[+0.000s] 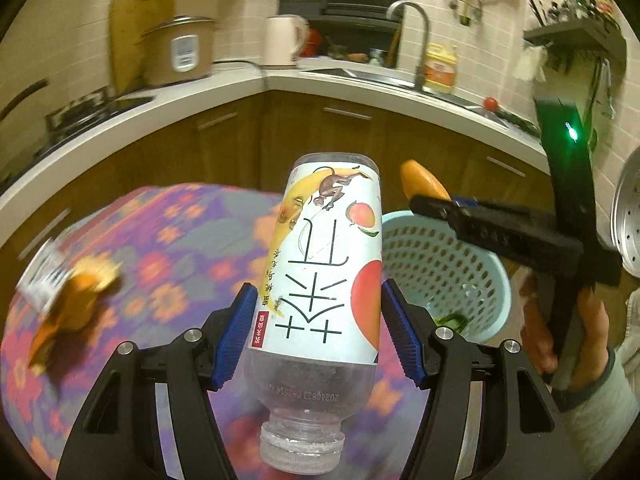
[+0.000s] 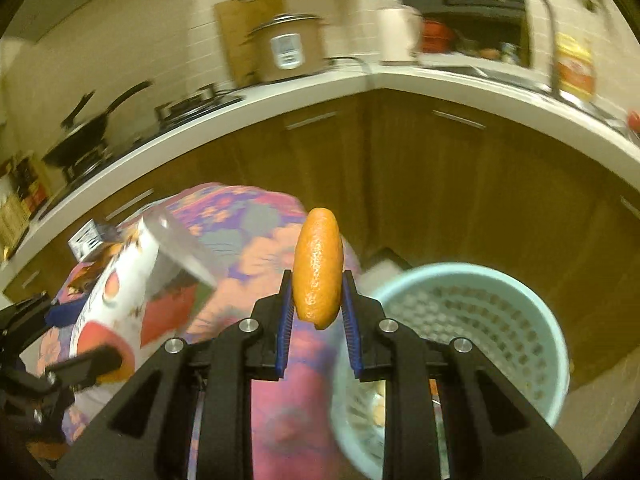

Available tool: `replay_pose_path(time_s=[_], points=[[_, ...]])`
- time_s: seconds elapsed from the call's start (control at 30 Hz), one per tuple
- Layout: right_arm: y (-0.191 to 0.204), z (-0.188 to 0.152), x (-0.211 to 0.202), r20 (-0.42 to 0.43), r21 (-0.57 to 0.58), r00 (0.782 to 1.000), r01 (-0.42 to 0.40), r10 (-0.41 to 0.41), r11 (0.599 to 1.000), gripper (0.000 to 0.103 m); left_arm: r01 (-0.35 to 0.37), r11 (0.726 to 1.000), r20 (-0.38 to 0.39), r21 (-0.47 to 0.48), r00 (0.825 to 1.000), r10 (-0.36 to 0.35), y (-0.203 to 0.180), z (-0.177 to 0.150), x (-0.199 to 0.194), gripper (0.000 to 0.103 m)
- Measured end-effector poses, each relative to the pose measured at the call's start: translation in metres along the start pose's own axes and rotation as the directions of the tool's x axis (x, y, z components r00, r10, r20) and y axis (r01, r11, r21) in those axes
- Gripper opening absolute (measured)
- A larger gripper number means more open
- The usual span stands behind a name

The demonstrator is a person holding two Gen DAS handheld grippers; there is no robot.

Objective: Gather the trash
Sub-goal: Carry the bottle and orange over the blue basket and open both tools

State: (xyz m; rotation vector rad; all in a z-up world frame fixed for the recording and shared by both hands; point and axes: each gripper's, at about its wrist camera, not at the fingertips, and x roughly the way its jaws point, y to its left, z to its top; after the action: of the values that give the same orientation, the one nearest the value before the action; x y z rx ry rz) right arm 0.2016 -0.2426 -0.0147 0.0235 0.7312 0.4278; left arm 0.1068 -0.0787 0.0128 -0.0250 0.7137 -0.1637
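Observation:
My left gripper [image 1: 320, 320] is shut on an empty plastic drink bottle [image 1: 324, 280] with a white fruit label, cap end toward the camera, held above the flowered tablecloth [image 1: 180, 248]. My right gripper [image 2: 314, 304] is shut on an orange peel [image 2: 318, 268], held upright just left of the pale blue perforated trash basket [image 2: 480, 320]. In the left wrist view the right gripper [image 1: 436, 200] holds the peel [image 1: 420, 182] above the basket [image 1: 448, 272]. In the right wrist view the bottle [image 2: 120, 292] shows blurred at the left.
More orange peel [image 1: 76, 300] and a small wrapper [image 1: 44, 276] lie on the tablecloth at left. Some scraps lie inside the basket. Behind are wooden cabinets [image 2: 400, 160], a white counter with rice cooker [image 1: 180, 52], kettle [image 1: 282, 42], sink faucet [image 1: 416, 32] and a stove with pan [image 2: 88, 128].

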Motion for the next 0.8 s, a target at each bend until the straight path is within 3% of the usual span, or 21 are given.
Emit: replay_pose_path(time_s=[0.23, 0.5, 0.63, 0.73, 0.8], points=[[-0.065, -0.02, -0.004, -0.035, 0.047, 0.987, 0.156, -0.155, 0.987, 0.02, 0.059, 0.998, -0.062, 0.009, 0.996, -0.059, -0.055, 0.032, 0.058, 0.061], [-0.106, -0.043, 0.026, -0.177, 0.119, 0.973, 0.172, -0.15, 0.978, 0.02, 0.101, 0.993, -0.168, -0.053, 0.98, -0.109, -0.092, 0.046, 0.128, 0.062], [-0.118, -0.05, 0.035, -0.208, 0.149, 0.969, 0.167, -0.134, 0.975, 0.022, 0.106, 0.991, -0.213, -0.077, 0.97, -0.12, -0.102, 0.045, 0.157, 0.062], [-0.127, -0.055, 0.038, -0.224, 0.177, 0.967, 0.163, -0.122, 0.971, 0.033, 0.103, 0.991, -0.225, -0.091, 0.967, -0.121, -0.103, 0.044, 0.171, 0.063], [-0.132, -0.059, 0.034, -0.217, 0.197, 0.969, 0.16, -0.117, 0.967, 0.056, 0.099, 0.99, -0.238, -0.1, 0.964, -0.12, -0.102, 0.043, 0.178, 0.063]])
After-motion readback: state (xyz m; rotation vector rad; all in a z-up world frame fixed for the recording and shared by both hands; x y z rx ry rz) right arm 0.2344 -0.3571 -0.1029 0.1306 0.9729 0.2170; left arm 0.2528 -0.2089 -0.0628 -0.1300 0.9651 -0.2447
